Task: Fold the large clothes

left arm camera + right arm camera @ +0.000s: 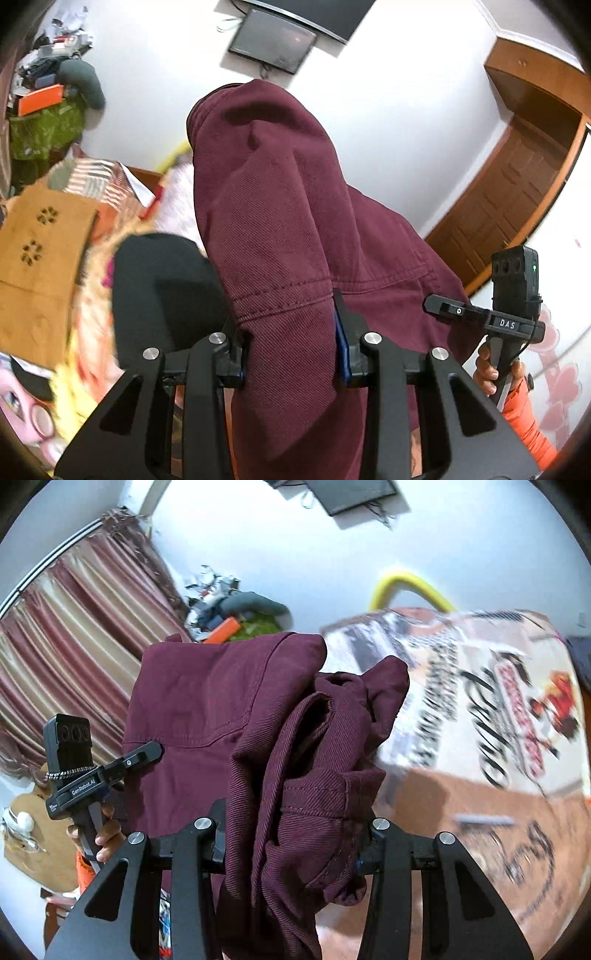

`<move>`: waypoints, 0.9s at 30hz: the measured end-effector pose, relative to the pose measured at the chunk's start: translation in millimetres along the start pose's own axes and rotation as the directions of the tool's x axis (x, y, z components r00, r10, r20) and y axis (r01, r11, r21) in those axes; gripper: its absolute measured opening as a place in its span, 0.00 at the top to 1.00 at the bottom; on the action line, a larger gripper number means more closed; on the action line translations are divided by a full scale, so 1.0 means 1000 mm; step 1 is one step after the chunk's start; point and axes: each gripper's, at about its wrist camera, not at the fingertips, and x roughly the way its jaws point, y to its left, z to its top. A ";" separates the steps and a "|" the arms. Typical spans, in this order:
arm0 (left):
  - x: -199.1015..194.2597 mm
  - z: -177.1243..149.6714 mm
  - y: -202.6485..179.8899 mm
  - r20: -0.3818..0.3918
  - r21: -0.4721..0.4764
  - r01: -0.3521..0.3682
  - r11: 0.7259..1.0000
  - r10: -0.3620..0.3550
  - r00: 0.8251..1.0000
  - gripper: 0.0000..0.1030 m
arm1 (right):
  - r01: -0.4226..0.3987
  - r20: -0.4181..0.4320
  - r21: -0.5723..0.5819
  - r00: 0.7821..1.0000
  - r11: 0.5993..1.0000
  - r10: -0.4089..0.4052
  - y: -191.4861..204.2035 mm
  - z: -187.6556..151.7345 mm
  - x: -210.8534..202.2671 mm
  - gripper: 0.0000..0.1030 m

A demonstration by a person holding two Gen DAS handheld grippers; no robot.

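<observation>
A large maroon twill garment, trousers by its seams, is held up in the air between both grippers. My left gripper is shut on a thick fold of the maroon garment near a stitched seam. My right gripper is shut on a bunched part of the same garment, which drapes over and hides its fingertips. The right gripper's body shows at the right of the left wrist view. The left gripper's body shows at the left of the right wrist view.
A bed with a printed cover lies below, with a brown patterned cloth and a black item on it. A cluttered shelf, a wall screen, striped curtains and a wooden door surround it.
</observation>
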 end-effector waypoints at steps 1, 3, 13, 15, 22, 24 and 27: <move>-0.001 0.010 0.012 0.006 -0.008 -0.007 1.000 0.007 1.000 0.67 | -0.007 0.002 -0.006 1.000 1.000 0.007 0.005 0.004 0.007 0.62; 0.003 0.023 0.034 0.007 -0.015 -0.025 1.000 0.025 1.000 0.66 | -0.026 0.008 -0.014 1.000 1.000 0.026 0.012 0.017 0.036 0.62; 0.141 0.018 0.179 -0.172 -0.188 -0.134 0.973 0.102 0.980 0.60 | 0.025 -0.105 0.121 0.994 0.992 -0.012 -0.039 0.014 0.186 0.60; 0.181 -0.003 0.208 -0.254 -0.218 -0.206 0.954 0.149 0.956 0.50 | 0.073 -0.157 0.171 0.986 0.983 -0.046 -0.066 0.003 0.217 0.57; 0.191 -0.022 0.228 -0.248 -0.278 -0.170 0.946 0.100 0.964 0.37 | 0.036 -0.187 0.218 0.982 0.975 0.005 -0.100 -0.012 0.223 0.51; 0.177 -0.025 0.219 -0.244 -0.267 -0.188 0.945 0.123 0.962 0.37 | 0.081 -0.197 0.171 0.979 0.982 -0.046 -0.091 -0.014 0.214 0.47; 0.155 -0.035 0.203 -0.224 -0.225 -0.213 0.951 0.162 0.961 0.35 | 0.159 -0.193 0.095 0.971 0.983 -0.139 -0.078 -0.023 0.198 0.43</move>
